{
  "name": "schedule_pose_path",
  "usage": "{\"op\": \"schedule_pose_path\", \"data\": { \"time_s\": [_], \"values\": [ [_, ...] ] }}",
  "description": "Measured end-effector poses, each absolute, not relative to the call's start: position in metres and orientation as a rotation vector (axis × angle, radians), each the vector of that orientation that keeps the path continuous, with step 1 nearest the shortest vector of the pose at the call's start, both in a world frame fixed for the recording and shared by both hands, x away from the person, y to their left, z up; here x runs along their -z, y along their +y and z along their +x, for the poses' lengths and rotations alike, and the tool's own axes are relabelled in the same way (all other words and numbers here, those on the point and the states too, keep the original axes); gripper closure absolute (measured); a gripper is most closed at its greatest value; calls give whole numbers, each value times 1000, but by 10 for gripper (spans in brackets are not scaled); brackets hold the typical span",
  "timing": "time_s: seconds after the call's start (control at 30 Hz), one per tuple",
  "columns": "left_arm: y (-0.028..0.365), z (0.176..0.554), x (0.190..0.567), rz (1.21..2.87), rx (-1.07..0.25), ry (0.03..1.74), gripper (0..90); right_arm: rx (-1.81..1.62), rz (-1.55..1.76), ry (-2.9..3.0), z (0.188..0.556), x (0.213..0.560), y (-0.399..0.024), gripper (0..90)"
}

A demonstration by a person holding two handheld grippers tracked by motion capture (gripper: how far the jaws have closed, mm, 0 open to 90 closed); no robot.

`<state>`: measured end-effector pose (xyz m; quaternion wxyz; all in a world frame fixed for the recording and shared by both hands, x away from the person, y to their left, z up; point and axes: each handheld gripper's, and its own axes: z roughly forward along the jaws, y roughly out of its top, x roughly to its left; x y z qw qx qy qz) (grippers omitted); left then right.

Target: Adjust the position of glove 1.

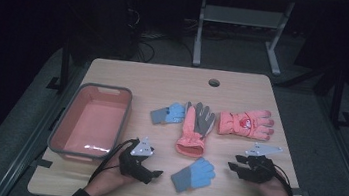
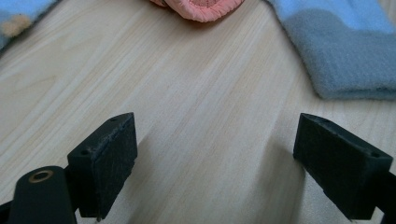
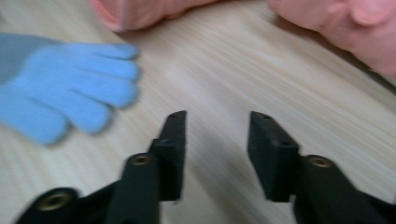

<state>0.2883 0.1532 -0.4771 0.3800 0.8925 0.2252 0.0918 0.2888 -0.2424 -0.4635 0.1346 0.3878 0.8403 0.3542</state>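
Observation:
A blue knit glove with a grey cuff [image 1: 193,174] lies near the table's front edge, between my two grippers. My left gripper [image 1: 154,173] rests to its left, jaws wide open over bare wood [image 2: 215,163], the grey cuff [image 2: 345,51] just ahead. My right gripper [image 1: 232,166] sits to the glove's right, pointing left. Its jaws stand partly open with nothing between them [image 3: 217,140], and the glove's blue fingers [image 3: 60,93] lie ahead on the left. A second blue glove [image 1: 168,113], an orange-and-grey glove [image 1: 195,128] and a pink padded glove [image 1: 246,123] lie mid-table.
A pink tub with a grey rim [image 1: 60,127] stands at the table's left, close behind my left hand. A round cable hole [image 1: 214,82] sits near the far edge. The orange glove's cuff [image 2: 201,7] lies beyond my left gripper. A desk frame stands behind the table.

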Motion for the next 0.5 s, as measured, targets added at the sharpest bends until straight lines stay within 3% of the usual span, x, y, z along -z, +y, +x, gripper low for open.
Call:
{"op": "schedule_pose_path", "data": {
  "time_s": [0.03,0.13,0.23,0.37,0.5],
  "values": [
    [153,288,477,2279,-234,575,128,-1026,1124,2435,289,464,-242,496],
    [153,289,477,2279,-238,572,128,-1033,1171,2404,293,470,-250,362],
    [153,289,477,2280,-238,571,127,-1024,1191,2386,294,473,-251,322],
    [153,289,477,2280,-239,570,126,-1039,1153,2363,295,481,-251,152],
    [152,290,476,2286,-240,571,127,-1042,1157,2364,295,482,-249,142]
  ]
}}
